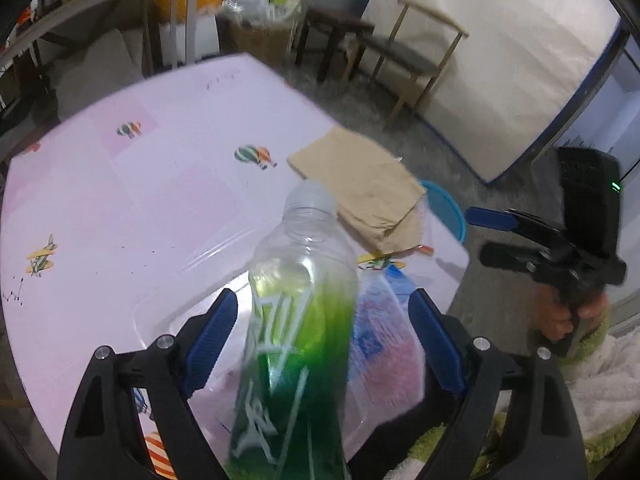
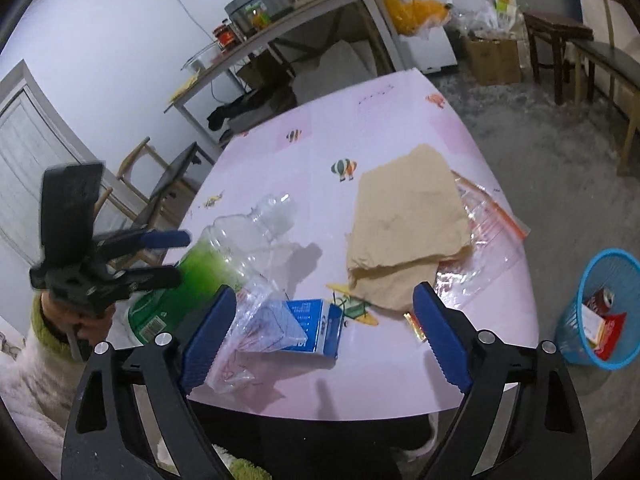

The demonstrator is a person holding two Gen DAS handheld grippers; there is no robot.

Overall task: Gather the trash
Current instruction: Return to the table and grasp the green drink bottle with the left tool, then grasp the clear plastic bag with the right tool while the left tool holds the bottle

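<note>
The left tool (image 1: 322, 322) is spread wide around the green bottle (image 1: 296, 344), not squeezing it, and the bottle lies on the tabletop (image 1: 140, 200) pointing up the frame toward its cap.

One plastic bottle (image 2: 224, 248), left of the right fingers (image 2: 208, 340). One blue carton (image 2: 316, 328), two clear bags (image 2: 248, 332) (image 2: 484, 236), one brown paper (image 2: 408, 232) ahead between them. One blue basket (image 2: 600, 304), right.
</note>
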